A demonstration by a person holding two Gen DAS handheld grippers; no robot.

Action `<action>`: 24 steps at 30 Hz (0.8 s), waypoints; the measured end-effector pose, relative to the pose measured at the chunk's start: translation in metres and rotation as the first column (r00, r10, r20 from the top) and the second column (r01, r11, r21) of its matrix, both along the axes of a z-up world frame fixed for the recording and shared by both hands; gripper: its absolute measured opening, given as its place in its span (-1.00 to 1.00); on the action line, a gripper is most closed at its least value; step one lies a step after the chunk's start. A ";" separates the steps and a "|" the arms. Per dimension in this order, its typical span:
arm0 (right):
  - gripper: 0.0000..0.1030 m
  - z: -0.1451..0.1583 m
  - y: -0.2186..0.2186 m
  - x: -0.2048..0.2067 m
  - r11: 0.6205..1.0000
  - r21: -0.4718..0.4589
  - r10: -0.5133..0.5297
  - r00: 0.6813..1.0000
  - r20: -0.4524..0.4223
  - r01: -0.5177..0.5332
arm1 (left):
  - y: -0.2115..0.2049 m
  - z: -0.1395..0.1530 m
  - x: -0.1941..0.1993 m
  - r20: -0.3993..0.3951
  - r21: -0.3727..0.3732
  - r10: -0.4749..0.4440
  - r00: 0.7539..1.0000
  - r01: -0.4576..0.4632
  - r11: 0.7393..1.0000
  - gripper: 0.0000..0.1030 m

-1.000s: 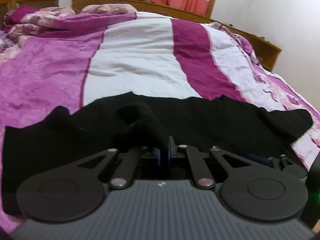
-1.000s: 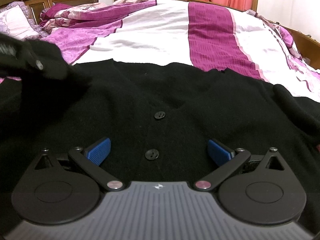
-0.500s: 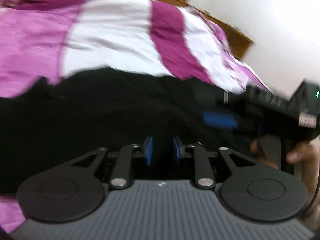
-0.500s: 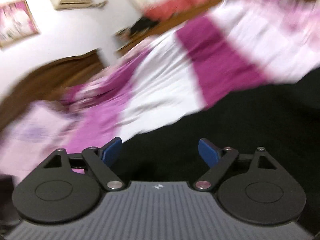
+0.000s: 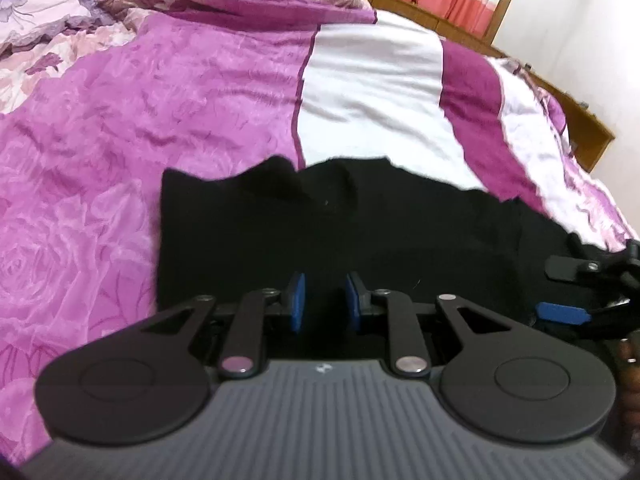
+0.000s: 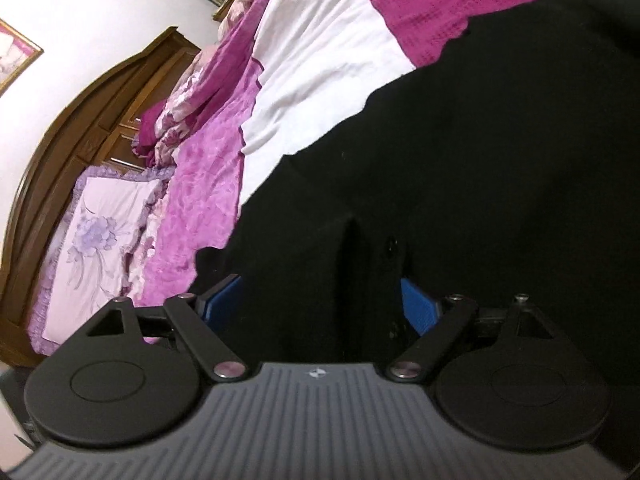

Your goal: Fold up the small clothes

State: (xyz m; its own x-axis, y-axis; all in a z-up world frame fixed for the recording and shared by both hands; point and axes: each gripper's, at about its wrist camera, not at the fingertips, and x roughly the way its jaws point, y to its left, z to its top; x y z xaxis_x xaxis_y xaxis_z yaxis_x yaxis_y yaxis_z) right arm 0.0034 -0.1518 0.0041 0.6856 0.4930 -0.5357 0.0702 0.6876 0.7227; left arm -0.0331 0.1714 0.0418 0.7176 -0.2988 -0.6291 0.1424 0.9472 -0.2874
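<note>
Across the lower half of both frames: a black knitted button-front cardigan (image 5: 360, 232) is spread flat on a bedspread of pink, white and magenta stripes (image 5: 168, 120).
Garment position: in the left wrist view it fills the centre and lower right, its far edge running ragged against the white stripe; in the right wrist view it covers the right and centre, tilted with the frame.
Visible details: a small black button (image 6: 390, 246) and a vertical crease along the placket are seen at lower centre of the right wrist view; a raised fold is seen near the upper edge in the left wrist view.
Left gripper (image 5: 323, 301): the blue pads are held a narrow gap apart, having just been opened; only flat cloth is seen behind the gap, and nothing is pinched.
Right gripper (image 6: 320, 305): the jaws are spread wide over the placket, slightly narrowed just now; no cloth is clamped.
Handling, as judged: the knit is expected to be soft, light and limp, stretching and sagging if lifted from one point, and clinging a little to the bedspread.
Where to take hold, as judged: a side edge or a hem corner is best pinched through all layers, with both corners lifted together.
Background: a brown carved wooden headboard (image 6: 100, 104) is seen at left.
</note>
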 end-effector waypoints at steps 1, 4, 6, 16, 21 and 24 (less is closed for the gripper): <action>0.73 0.005 0.001 -0.004 1.000 -0.006 0.000 1.000 0.001 0.000 | -0.001 -0.002 -0.001 0.001 0.006 -0.005 1.000 0.005 1.000 -0.53; 0.73 0.013 0.005 -0.014 0.999 -0.008 0.035 0.997 -0.066 -0.036 | -0.008 -0.006 -0.004 0.008 0.042 -0.017 1.000 0.017 0.999 -0.53; 0.73 0.007 0.003 -0.018 0.996 0.070 0.058 0.990 -0.127 -0.050 | -0.011 -0.005 -0.004 0.012 0.054 -0.020 1.000 0.020 0.998 -0.53; 0.72 0.002 0.005 -0.029 0.973 0.212 0.120 0.983 -0.136 -0.089 | -0.038 0.001 -0.001 0.018 0.015 -0.057 0.998 0.056 0.998 -0.53; 0.76 -0.022 0.002 -0.023 0.948 0.319 0.038 0.996 -0.082 -0.010 | -0.053 0.007 0.001 0.030 0.017 -0.071 0.997 0.070 0.997 -0.53; 0.74 -0.037 -0.009 -0.019 0.911 0.409 -0.040 0.999 -0.028 0.048 | -0.059 0.009 0.004 0.025 0.003 -0.067 0.997 0.067 0.998 -0.53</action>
State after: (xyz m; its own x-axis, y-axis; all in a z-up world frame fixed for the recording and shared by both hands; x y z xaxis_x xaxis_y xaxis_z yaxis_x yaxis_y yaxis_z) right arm -0.0156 -0.1609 -0.0325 0.7035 0.6415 -0.3058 0.1097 0.3271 0.9386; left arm -0.0288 0.1124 0.0510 0.7116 -0.3455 -0.6118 0.2124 0.9358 -0.2814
